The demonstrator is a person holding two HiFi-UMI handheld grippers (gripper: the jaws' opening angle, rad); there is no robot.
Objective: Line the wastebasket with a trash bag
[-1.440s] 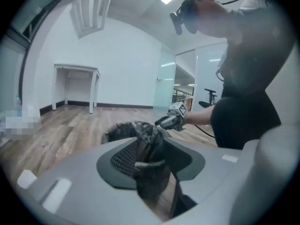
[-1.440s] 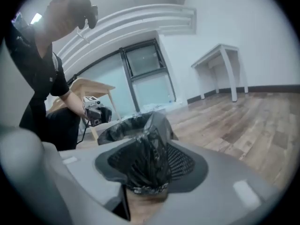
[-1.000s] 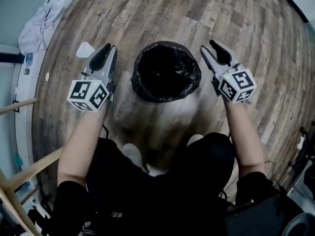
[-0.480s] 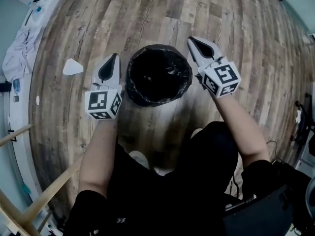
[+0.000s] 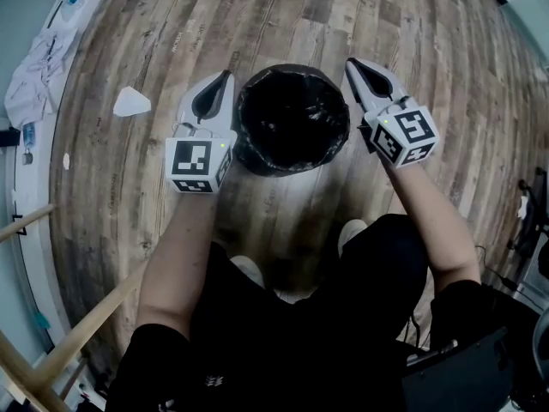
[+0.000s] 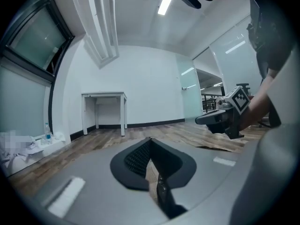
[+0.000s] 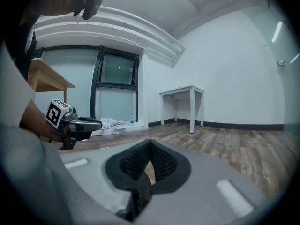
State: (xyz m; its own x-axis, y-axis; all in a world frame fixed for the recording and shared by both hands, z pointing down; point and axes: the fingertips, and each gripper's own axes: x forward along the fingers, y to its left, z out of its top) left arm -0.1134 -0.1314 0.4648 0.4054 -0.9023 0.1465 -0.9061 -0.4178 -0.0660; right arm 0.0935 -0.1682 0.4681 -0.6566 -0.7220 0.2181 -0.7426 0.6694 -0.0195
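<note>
On the wood floor in front of me stands the round wastebasket (image 5: 257,157), with a black trash bag (image 5: 292,114) inside it and draped over its rim. My left gripper (image 5: 226,76) lies close along the basket's left side, its jaws shut with nothing visible between them. On the basket's right, just off the rim, my right gripper (image 5: 351,64) is also shut and empty. The left gripper view shows its own pads (image 6: 140,156) meeting and the right gripper (image 6: 218,118) across from it. The right gripper view shows the left gripper (image 7: 79,123). Neither gripper view shows the basket.
A white paper scrap (image 5: 131,103) lies on the floor to the left. Crumpled cloth (image 5: 39,67) lies by the left wall. Wooden legs (image 5: 60,350) cross the lower left. A white table (image 6: 104,96) stands by the far wall. My feet (image 5: 352,230) are just behind the basket.
Both grippers' jaws have closed. The left gripper has moved in from a gap away to right beside the basket's left rim. The right gripper has stayed near the right rim.
</note>
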